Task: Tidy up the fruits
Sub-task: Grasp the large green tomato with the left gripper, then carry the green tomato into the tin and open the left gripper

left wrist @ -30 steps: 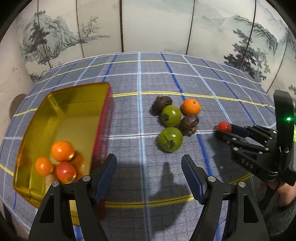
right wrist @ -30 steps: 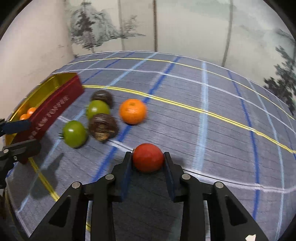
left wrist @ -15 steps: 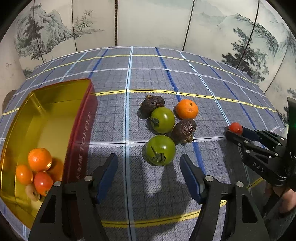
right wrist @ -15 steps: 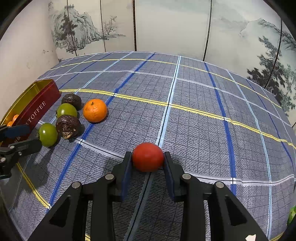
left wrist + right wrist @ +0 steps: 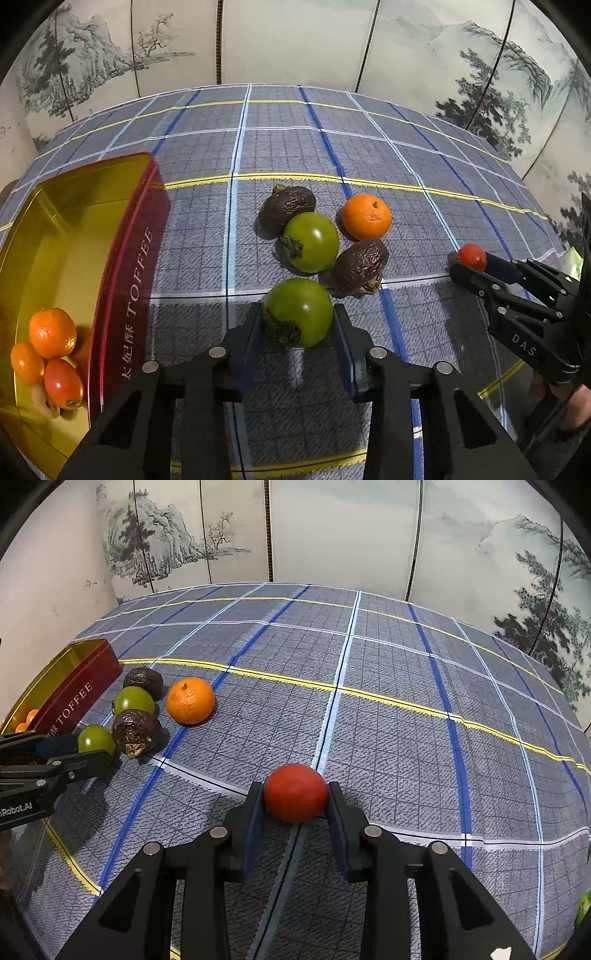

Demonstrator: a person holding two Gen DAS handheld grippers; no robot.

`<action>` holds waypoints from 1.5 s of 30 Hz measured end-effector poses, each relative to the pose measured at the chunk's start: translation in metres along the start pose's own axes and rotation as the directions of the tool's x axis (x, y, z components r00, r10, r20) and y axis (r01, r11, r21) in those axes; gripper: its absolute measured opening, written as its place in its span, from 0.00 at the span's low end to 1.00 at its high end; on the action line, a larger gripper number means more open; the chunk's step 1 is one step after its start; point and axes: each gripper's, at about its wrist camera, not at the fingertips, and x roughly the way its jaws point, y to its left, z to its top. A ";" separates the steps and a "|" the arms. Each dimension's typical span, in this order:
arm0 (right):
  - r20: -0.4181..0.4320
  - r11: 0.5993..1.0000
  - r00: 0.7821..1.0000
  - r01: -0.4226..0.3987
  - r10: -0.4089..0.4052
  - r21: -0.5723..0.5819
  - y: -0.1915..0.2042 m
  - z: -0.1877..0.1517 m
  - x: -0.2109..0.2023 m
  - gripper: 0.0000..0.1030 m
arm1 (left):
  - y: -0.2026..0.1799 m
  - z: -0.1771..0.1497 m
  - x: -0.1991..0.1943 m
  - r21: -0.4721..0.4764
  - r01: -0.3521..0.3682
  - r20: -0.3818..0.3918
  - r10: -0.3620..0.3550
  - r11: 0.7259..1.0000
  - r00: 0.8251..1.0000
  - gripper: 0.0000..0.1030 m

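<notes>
The left gripper (image 5: 297, 319) is closing its jaws around the nearest round green tomato (image 5: 297, 312) on the grey checked tablecloth (image 5: 369, 147); the pads seem to be touching its sides, though contact is hard to confirm. The right gripper (image 5: 295, 797) is gripping a small round red tomato (image 5: 295, 792) tightly. The gold-lined red toffee tin (image 5: 133, 280), already holding several fruits, is lying to the left. The green tomato could be slipping out if squeezed off-centre, nudging the wrinkled brown fruit (image 5: 360, 266) just beside it.
</notes>
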 end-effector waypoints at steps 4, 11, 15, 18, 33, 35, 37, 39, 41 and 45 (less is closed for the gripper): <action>0.000 1.000 1.000 0.000 0.000 0.000 -0.001 0.000 0.000 0.30 | 0.002 -0.002 -0.003 -0.001 -0.012 0.005 0.012 1.000 1.000 0.36; 0.000 1.000 1.000 0.001 -0.001 -0.001 0.001 0.000 0.000 0.30 | 0.011 -0.006 -0.020 -0.022 -0.020 0.019 0.020 1.000 1.000 0.36; 0.000 1.000 1.000 0.001 -0.001 -0.001 0.002 0.000 0.000 0.31 | 0.020 -0.004 -0.036 -0.039 -0.022 0.042 0.024 0.999 0.999 0.36; 0.000 1.000 1.000 0.002 -0.002 -0.002 0.002 0.000 0.000 0.31 | 0.028 -0.002 -0.051 -0.053 -0.033 0.065 0.036 0.998 0.997 0.36; 0.000 1.000 1.000 0.002 -0.002 -0.002 0.001 0.000 0.000 0.31 | 0.139 0.014 -0.095 -0.209 -0.188 0.114 0.214 0.960 0.970 0.36; 0.000 1.000 1.000 0.002 -0.002 -0.001 0.001 0.000 0.000 0.31 | 0.153 0.012 -0.091 -0.220 -0.216 0.104 0.243 0.951 0.964 0.36; 0.000 1.000 1.000 0.002 -0.002 -0.001 0.002 0.000 0.000 0.31 | 0.165 0.010 -0.085 -0.220 -0.232 0.091 0.256 0.948 0.962 0.36; 0.000 1.000 1.000 0.001 -0.001 -0.001 0.002 0.000 0.000 0.31 | 0.175 0.006 -0.079 -0.230 -0.241 0.068 0.262 0.943 0.963 0.36; 0.000 1.000 1.000 0.002 -0.002 -0.002 0.002 0.000 0.000 0.31 | 0.184 0.004 -0.070 -0.240 -0.235 0.046 0.253 0.942 0.966 0.36; 0.000 1.000 1.000 0.002 -0.002 -0.001 0.001 0.000 0.000 0.31 | 0.189 0.000 -0.058 -0.240 -0.255 0.012 0.266 0.937 0.964 0.36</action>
